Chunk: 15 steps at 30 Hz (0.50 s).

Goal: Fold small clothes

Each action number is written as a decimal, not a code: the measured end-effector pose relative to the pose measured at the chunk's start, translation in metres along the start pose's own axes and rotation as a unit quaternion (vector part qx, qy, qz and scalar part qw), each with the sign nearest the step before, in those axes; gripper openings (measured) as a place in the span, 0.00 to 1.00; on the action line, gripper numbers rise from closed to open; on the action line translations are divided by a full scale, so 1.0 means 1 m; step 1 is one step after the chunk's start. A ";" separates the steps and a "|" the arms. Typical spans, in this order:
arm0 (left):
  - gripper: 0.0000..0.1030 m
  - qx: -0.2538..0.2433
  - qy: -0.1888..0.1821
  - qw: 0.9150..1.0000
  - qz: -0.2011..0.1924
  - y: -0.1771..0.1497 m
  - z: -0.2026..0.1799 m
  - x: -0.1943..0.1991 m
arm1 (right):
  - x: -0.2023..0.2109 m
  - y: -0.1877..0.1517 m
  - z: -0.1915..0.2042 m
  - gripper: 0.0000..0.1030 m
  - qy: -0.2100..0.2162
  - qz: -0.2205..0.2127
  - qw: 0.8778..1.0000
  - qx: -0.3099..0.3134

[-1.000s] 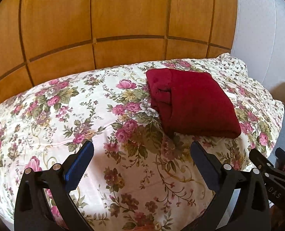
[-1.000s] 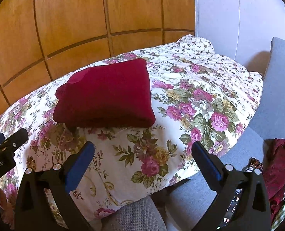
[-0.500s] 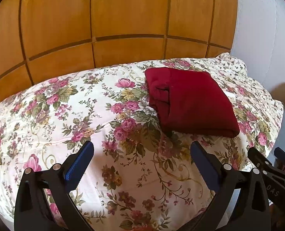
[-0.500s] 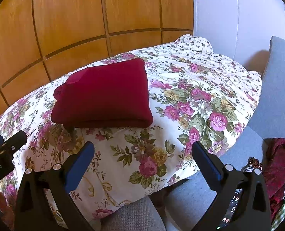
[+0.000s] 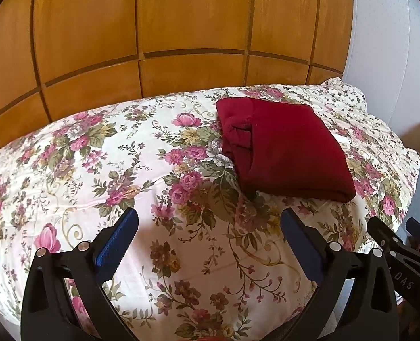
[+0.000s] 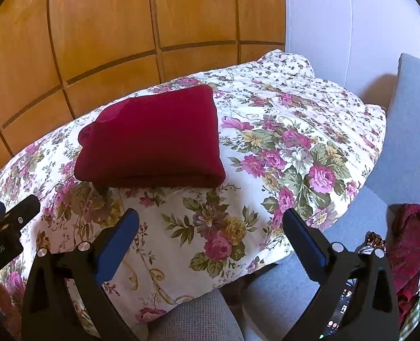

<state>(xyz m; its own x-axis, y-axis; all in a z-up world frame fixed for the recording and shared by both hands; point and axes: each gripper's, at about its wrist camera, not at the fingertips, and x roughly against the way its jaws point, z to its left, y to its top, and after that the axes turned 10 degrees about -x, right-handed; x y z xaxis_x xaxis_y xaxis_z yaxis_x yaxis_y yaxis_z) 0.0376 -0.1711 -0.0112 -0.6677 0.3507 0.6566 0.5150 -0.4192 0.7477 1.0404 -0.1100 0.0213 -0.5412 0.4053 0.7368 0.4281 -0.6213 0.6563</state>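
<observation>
A dark red garment (image 5: 283,147) (image 6: 153,142) lies folded into a thick rectangle on the floral quilt (image 5: 124,176) (image 6: 280,147). In the left wrist view it rests ahead and to the right of my left gripper (image 5: 210,224), which is open and holds nothing. From the right wrist view the garment lies ahead and to the left of my right gripper (image 6: 211,221), also open and holding nothing. Both grippers hover near the quilt's front edge, clear of the garment.
Wooden panels (image 5: 181,22) rise behind the quilt and a white wall (image 6: 351,22) stands at right. A grey cushion (image 6: 408,130) flanks the quilt. More clothes, one dark red (image 6: 408,244), lie at lower right. A phone (image 6: 340,309) lies below the right gripper.
Both grippers have drawn back slightly from the quilt; the folded garment sits a little farther off in both views. Both stay open.
</observation>
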 end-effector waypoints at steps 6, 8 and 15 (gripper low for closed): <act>0.96 -0.007 0.000 1.000 0.001 -0.001 -0.004 0.000 | 0.000 0.001 -0.001 0.98 0.000 0.000 1.000 -0.001; 0.96 -0.013 -0.003 1.000 0.001 0.000 -0.006 0.000 | 0.000 0.000 -0.001 0.98 -0.001 0.000 1.000 -0.001; 0.96 -0.009 -0.004 1.000 0.001 -0.001 -0.004 0.001 | -0.001 0.000 -0.001 0.98 0.001 0.002 1.000 0.003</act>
<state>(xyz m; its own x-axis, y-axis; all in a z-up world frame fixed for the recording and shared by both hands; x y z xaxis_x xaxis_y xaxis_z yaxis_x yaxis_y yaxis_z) 0.0341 -0.1742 -0.0121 -0.6620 0.3565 0.6593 0.5066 -0.4355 0.7442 1.0403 -0.1112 0.0206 -0.5407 0.4009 0.7395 0.4347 -0.6195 0.6537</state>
